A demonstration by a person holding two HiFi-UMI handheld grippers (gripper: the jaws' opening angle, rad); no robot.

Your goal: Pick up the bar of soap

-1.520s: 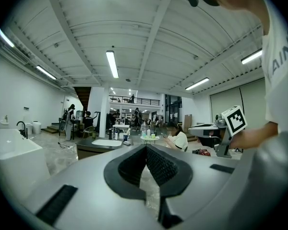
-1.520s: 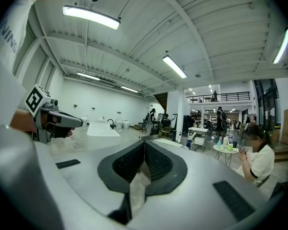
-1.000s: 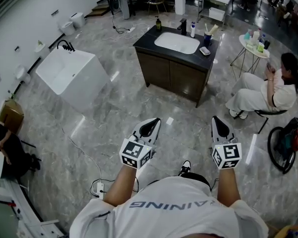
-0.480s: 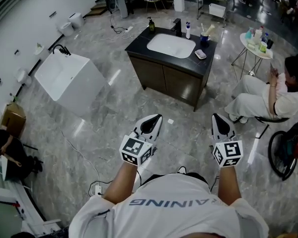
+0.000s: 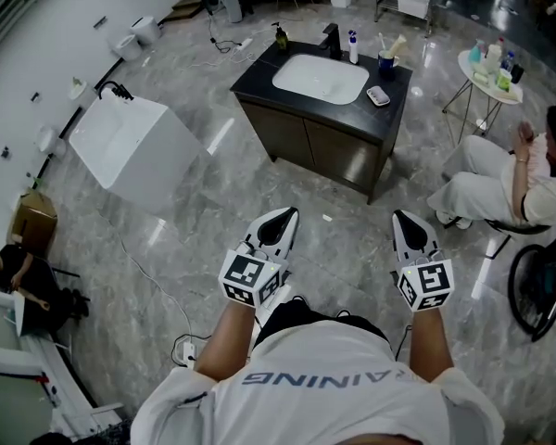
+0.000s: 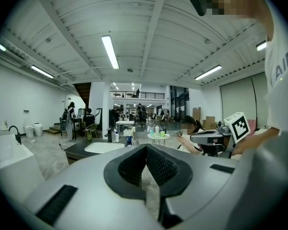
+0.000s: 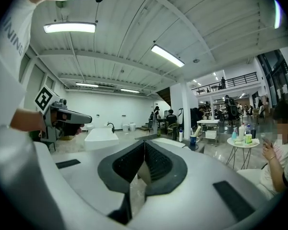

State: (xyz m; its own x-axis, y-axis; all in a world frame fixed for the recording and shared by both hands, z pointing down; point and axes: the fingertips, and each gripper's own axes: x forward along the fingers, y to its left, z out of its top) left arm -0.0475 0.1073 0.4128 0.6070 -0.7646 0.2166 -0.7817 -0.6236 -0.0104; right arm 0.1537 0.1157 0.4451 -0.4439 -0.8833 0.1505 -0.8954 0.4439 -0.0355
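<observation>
Small pale bar of soap (image 5: 378, 95): on top of dark vanity cabinet (image 5: 326, 146), right of white oval basin (image 5: 321, 78); too tiny to tell apart from dish. White left gripper (image 5: 276, 221) and white right gripper (image 5: 410, 222): well short of vanity, side by side, jaws clenched together, nothing between them.

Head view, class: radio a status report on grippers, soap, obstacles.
Left gripper shut, empty; right gripper shut, empty. Small dish on vanity counter, soap too small to confirm. Seated person off right.
</observation>
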